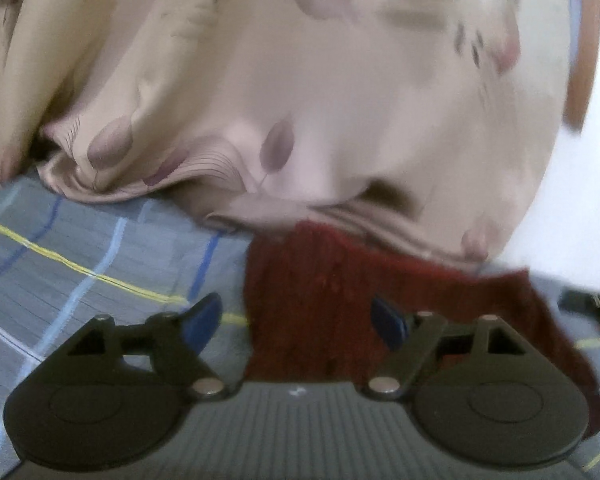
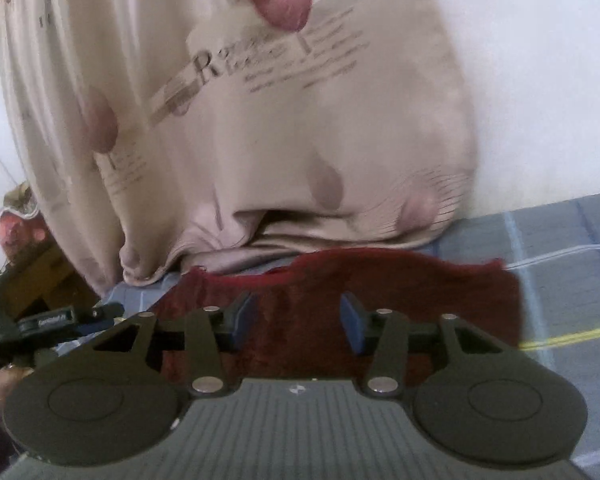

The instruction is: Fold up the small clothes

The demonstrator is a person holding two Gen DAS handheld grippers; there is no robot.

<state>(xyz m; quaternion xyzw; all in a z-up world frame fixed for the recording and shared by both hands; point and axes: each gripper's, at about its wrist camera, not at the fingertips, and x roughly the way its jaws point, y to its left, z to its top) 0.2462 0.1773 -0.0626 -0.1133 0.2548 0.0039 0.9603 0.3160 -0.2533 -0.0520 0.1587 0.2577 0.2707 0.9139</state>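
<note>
A small dark red knitted garment [image 1: 320, 300] lies flat on a grey checked bedsheet [image 1: 80, 248]. In the left wrist view my left gripper [image 1: 298, 322] is open, hovering over the garment's left edge, its blue pads [image 1: 202, 322] wide apart. In the right wrist view the same red garment [image 2: 380, 284] spreads under my right gripper [image 2: 298, 320], which is open with its blue pads [image 2: 350, 320] either side of the cloth's middle. Neither gripper holds anything.
A beige satin quilt or pillow with mauve tulip print [image 1: 300, 100] is bunched just beyond the garment's far edge, also in the right wrist view [image 2: 280, 140]. The left gripper's body [image 2: 60, 320] shows at the left there. White wall [image 2: 540, 100] behind.
</note>
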